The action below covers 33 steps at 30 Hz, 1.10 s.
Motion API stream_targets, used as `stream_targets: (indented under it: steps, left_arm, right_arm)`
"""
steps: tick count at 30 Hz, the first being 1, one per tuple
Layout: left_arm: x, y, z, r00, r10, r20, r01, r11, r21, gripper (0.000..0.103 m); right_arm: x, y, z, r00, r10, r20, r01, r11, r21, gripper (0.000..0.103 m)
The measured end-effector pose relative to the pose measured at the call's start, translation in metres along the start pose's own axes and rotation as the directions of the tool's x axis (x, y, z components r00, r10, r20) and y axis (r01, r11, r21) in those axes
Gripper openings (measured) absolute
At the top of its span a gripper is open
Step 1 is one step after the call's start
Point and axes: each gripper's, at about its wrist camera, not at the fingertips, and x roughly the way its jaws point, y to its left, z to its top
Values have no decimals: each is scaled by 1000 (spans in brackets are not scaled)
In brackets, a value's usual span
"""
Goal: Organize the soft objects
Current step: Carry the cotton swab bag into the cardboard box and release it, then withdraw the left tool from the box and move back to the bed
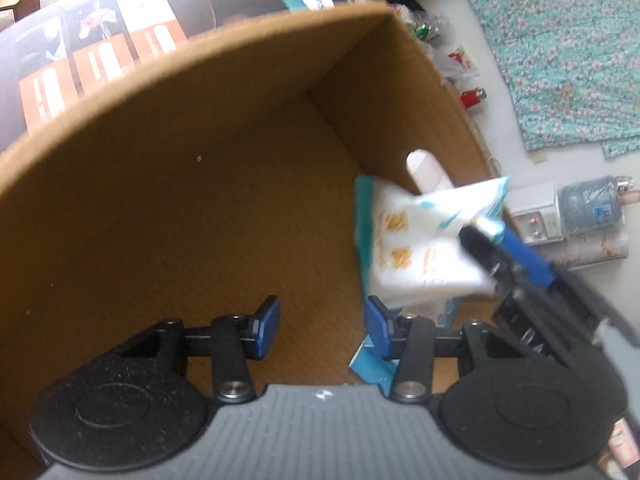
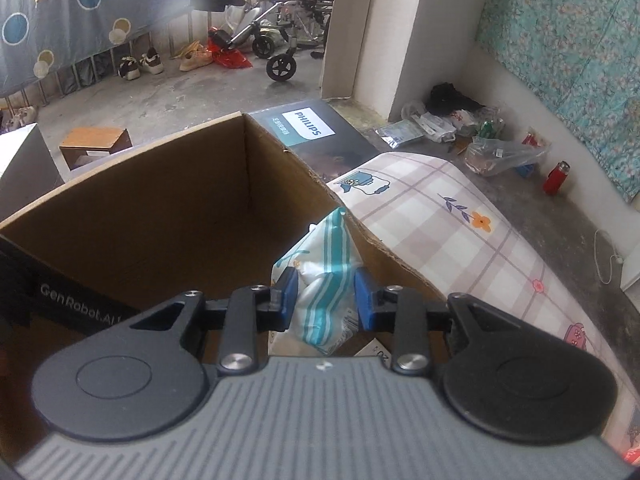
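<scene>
A large open cardboard box point(image 1: 168, 184) fills the left wrist view; it also shows in the right wrist view point(image 2: 152, 200). My right gripper point(image 2: 326, 294) is shut on a soft white and teal striped packet point(image 2: 326, 276) and holds it inside the box by its right wall. In the left wrist view the same packet point(image 1: 416, 248) hangs from the right gripper point(image 1: 480, 236), which enters from the right. My left gripper point(image 1: 322, 326) is open and empty over the box floor. Another teal packet point(image 1: 374, 368) lies on the box floor under the left gripper.
A dark Philips carton point(image 2: 308, 128) stands behind the box. A checked mattress point(image 2: 460, 232) lies to the right of it. Bags, a red flask point(image 2: 556, 178) and clutter sit along the wall. A teal floral cloth point(image 2: 568, 40) hangs on the right.
</scene>
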Motion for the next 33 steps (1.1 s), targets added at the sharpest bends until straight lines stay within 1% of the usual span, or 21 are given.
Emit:
stream_targets:
  steps: [2, 4, 7, 8, 9, 10, 11, 12, 13, 14, 16, 19, 21, 22, 23, 24, 26, 27, 29, 31, 33]
  left_arm:
    - [-10, 0, 0, 1000, -8, 29, 8, 1000, 5, 47]
    - [-24, 2, -1, 998, -17, 55, 17, 1000, 7, 47]
    - [-43, 3, 1, 996, -27, 89, 25, 999, 20, 48]
    - [-47, 3, 1, 995, -25, 101, 22, 999, 29, 48]
    - [-51, 3, 1, 993, -14, 117, 10, 999, 36, 48]
    - [-53, 3, 0, 992, -2, 127, -3, 999, 39, 49]
    - [-53, 1, 0, 992, 8, 127, -13, 999, 40, 49]
    - [-52, 1, 0, 993, 16, 120, -20, 999, 36, 49]
    - [-52, 0, 1, 993, 21, 113, -24, 999, 31, 49]
    - [-50, 0, 2, 994, 25, 107, -28, 999, 32, 48]
    - [-49, 0, 3, 994, 36, 100, -39, 999, 28, 48]
    - [-42, -5, 5, 996, 48, 74, -52, 997, 56, 48]
    - [-35, -12, 5, 996, 69, 55, -74, 994, 84, 49]
    - [-30, -17, 5, 996, 80, 36, -84, 990, 115, 51]
    - [-24, -23, 4, 995, 95, 6, -95, 983, 159, 53]
    - [-14, -30, 3, 992, 117, -41, -105, 969, 222, 56]
    - [-1, -38, -3, 980, 168, -104, -128, 941, 315, 56]
    - [6, -39, -7, 973, 194, -125, -141, 929, 341, 57]
    - [19, -38, -10, 958, 235, -165, -167, 923, 348, 57]
    - [31, -35, -9, 949, 242, -203, -171, 934, 315, 55]
    - [43, -28, -6, 945, 224, -239, -161, 953, 257, 55]
  right_arm:
    - [-6, -3, -1, 999, 51, -1, -51, 998, 28, 27]
    - [-13, -7, -2, 992, 127, 10, -127, 990, 64, 27]
    - [-24, -7, 2, 969, 248, 12, -248, 965, 85, 28]
    - [-24, -4, 5, 957, 288, -6, -287, 955, 76, 29]
    - [-19, 0, 7, 951, 307, -39, -305, 950, 62, 29]
    - [-14, 6, 9, 952, 297, -76, -295, 955, 35, 32]
    - [-7, 13, 9, 965, 242, -105, -244, 970, -10, 45]
    - [0, 19, 9, 979, 164, -123, -172, 983, -64, 52]
    - [6, 24, 9, 988, 91, -122, -104, 989, -106, 58]
    - [10, 27, 8, 992, 48, -114, -63, 989, -137, 58]
    - [8, 25, 8, 996, 21, -86, -32, 990, -134, 58]
    - [-13, 13, 8, 1000, 6, 0, -6, 999, -50, 58]
    - [-39, -1, 4, 998, -17, 65, 15, 999, 43, 58]
    - [-54, -8, -1, 995, -21, 93, 12, 995, 96, 58]
    - [-71, -14, -8, 992, -17, 122, -1, 989, 148, 58]
    - [-89, -21, -17, 988, -11, 151, -19, 980, 197, 58]
    - [-121, -33, -38, 980, -12, 200, -48, 955, 291, 58]
    - [-135, -38, -52, 975, -17, 220, -59, 941, 334, 58]
    - [-158, -45, -81, 969, -34, 245, -68, 915, 398, 59]
    - [-175, -48, -108, 964, -62, 260, -61, 896, 439, 59]
    - [-188, -52, -134, 959, -79, 272, -63, 877, 476, 59]
